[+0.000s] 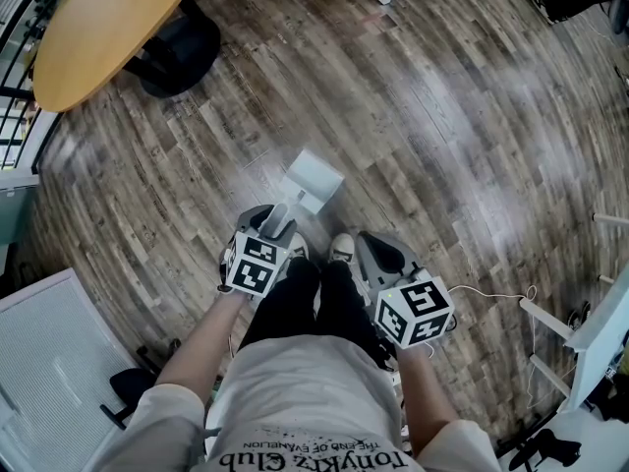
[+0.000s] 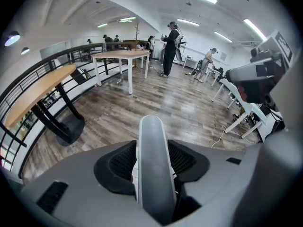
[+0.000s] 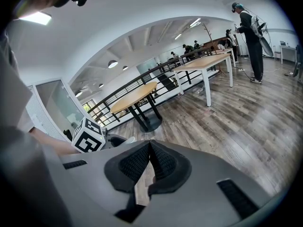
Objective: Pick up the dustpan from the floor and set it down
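While on floor (image 1: 442, 116), dustpan (image 1: 313, 180) between left fingers (image 2: 119, 162).

The floor (image 1: 462, 116) was grained wood planking with a soft sheen, the dustpan (image 1: 313, 180) smooth pale plastic, the left gripper (image 1: 277, 222) matt grey plastic with ribbed black pads (image 2: 118, 162), the round table (image 1: 108, 18) smooth light wood.

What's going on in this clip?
A person holds a gripper in each hand. The left gripper has the grey handle of the white dustpan between its jaws, but they stand apart and do not seem to clamp it. The dustpan appears to rest on the wooden floor by the person's shoes. The right gripper is shut and empty.
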The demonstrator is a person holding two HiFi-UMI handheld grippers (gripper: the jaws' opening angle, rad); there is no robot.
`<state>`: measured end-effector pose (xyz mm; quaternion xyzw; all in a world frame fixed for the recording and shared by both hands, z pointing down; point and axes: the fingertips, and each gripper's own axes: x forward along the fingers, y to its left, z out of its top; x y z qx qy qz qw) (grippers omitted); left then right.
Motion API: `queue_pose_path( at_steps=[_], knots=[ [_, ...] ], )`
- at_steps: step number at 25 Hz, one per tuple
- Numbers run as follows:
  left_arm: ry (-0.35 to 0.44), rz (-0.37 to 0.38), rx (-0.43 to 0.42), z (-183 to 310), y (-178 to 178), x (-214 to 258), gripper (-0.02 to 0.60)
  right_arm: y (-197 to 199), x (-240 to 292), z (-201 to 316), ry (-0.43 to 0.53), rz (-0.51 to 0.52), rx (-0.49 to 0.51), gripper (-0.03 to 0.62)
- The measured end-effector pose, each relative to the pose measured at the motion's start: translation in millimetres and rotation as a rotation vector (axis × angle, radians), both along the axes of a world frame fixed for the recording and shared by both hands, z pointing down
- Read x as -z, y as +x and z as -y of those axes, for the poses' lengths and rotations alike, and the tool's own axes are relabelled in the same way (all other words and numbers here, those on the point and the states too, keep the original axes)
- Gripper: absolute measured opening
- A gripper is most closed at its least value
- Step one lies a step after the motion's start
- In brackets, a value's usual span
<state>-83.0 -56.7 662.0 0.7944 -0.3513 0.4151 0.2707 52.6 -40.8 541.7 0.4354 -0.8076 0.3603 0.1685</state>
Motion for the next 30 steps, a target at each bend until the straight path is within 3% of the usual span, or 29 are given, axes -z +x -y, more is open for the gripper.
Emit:
queue_pose_path(
  at_steps=[13, 25, 30],
  knots=[
    [0.066, -0.010, 0.028, -0.8, -9.3, 25.8, 0.247, -6.3, 11.9, -12.2, 0.021, -0.003, 0.040, 0.021],
    [0.166, -0.085, 0.104, -3.3, -20.5, 103.5, 0.245, -25.2, 48.3, -21.3, 0.070, -0.014, 0.118, 0.021],
    [0.182, -0.167, 0.128, -11.0, -13.7, 139.6, 0.223, -27.1, 63.4, -28.9, 0.088, -0.025, 0.128, 0.022]
  ],
)
